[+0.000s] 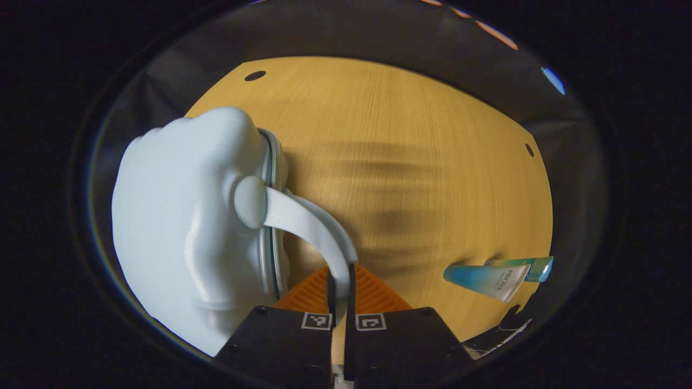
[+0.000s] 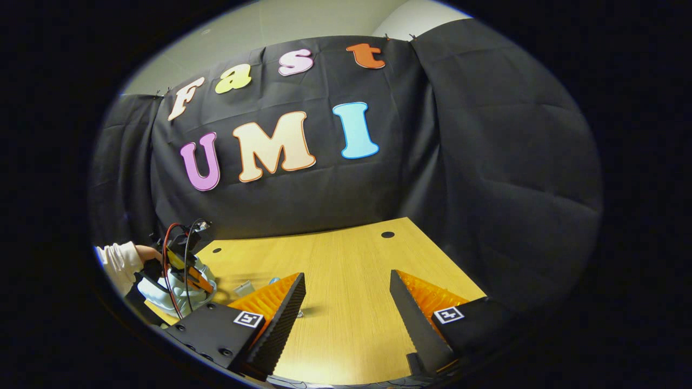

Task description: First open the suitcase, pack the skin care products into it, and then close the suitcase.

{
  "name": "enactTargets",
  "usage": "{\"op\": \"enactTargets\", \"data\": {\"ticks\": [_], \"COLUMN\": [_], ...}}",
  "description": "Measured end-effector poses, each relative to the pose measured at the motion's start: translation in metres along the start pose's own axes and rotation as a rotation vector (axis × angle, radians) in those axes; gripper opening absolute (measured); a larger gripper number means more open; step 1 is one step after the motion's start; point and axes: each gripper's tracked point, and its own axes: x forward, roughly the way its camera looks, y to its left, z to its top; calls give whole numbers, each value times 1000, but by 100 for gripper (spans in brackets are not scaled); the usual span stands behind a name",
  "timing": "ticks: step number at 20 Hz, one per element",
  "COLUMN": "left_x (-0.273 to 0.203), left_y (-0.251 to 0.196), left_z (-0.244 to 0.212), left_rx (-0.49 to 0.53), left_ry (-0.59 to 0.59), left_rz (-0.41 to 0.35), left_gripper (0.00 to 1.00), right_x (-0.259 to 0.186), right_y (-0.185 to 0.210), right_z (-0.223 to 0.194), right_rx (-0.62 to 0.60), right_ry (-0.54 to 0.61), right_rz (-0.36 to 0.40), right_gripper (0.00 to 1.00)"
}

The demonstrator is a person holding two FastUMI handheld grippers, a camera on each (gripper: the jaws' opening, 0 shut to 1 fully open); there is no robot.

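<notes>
I read printed lettering on one tube (image 1: 494, 280) lying on the table (image 1: 411, 162), too small and bent to spell out. I note black-and-white square code tags on the left gripper (image 1: 340, 286) and right gripper (image 2: 346, 302); they carry no words.

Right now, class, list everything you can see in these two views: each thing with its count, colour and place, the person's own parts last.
suitcase: one, pale blue-white, closed, left side of the table.
suitcase handle: one, pale, arching off the case, pinched in the left tool.
skin care tubes: two, blue-white and teal, lying together at the right edge.
table: one, light wood, with small dark holes.
left tool: one, shut on the handle.
right tool: one, open above bare table.
sleeve: one, white, far left of the right gripper view.
</notes>
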Motion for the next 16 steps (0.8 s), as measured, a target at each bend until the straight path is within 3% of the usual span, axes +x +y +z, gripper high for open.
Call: {"op": "enactTargets", "data": {"ticks": [7, 12, 16], "left_x": [-57, -133, -194], "left_y": [1, 32, 84], "left_z": [30, 60, 75], "left_rx": [-103, -173, -252], "left_ry": [-127, -258, -364], "left_rz": [-112, -153, -164], "left_gripper": [2, 2, 1], "right_x": [7, 7, 5], "right_y": [27, 47, 58], "right_z": [0, 0, -1], "right_rx": [-18, -26, -29], "right_ry": [12, 13, 13], "right_rz": [80, 140, 168], "right_gripper": [98, 98, 98]}}
